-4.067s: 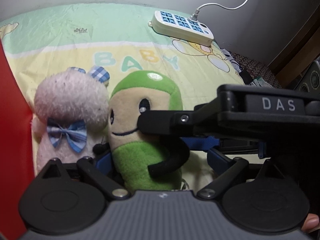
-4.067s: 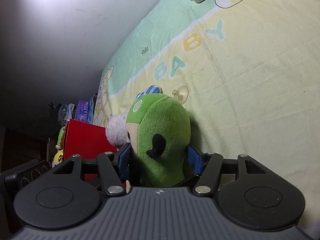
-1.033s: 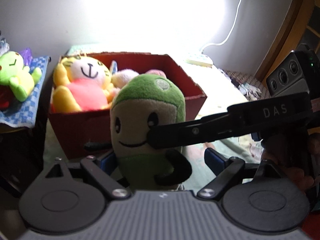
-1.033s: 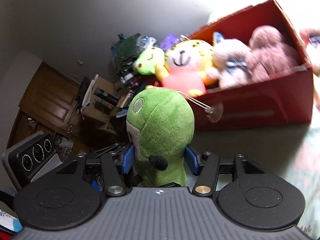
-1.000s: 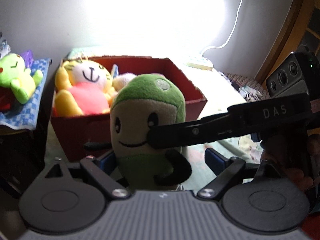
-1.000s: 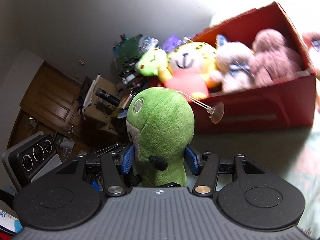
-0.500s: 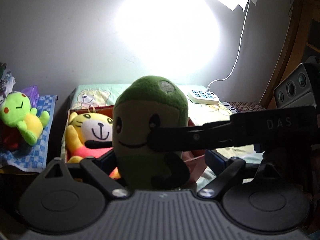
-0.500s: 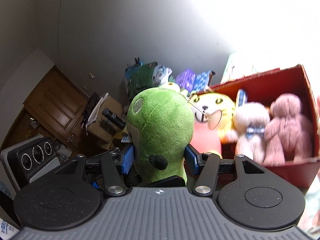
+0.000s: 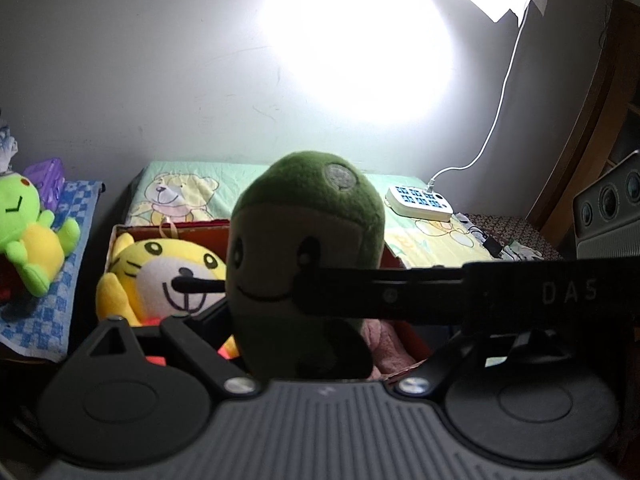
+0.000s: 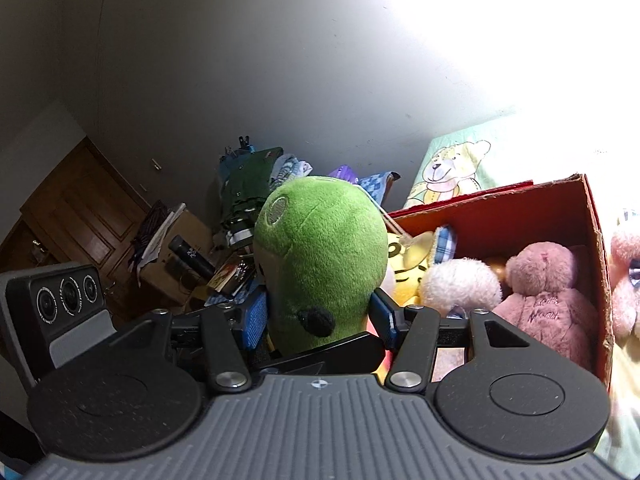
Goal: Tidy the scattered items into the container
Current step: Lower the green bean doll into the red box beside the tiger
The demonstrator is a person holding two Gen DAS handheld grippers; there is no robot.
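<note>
Right wrist: green plush (image 10: 320,256) clamped between right gripper (image 10: 318,318) jaws.

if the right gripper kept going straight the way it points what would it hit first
Probably the plush toys in the red box: the right gripper, shut on the green plush, aims toward the yellow tiger plush directly beyond. Depth is unclear, so it may pass above.

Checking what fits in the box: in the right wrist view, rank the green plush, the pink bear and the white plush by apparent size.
1. green plush, though nearness to the camera inflates it
2. pink bear
3. white plush, partly hidden
</note>
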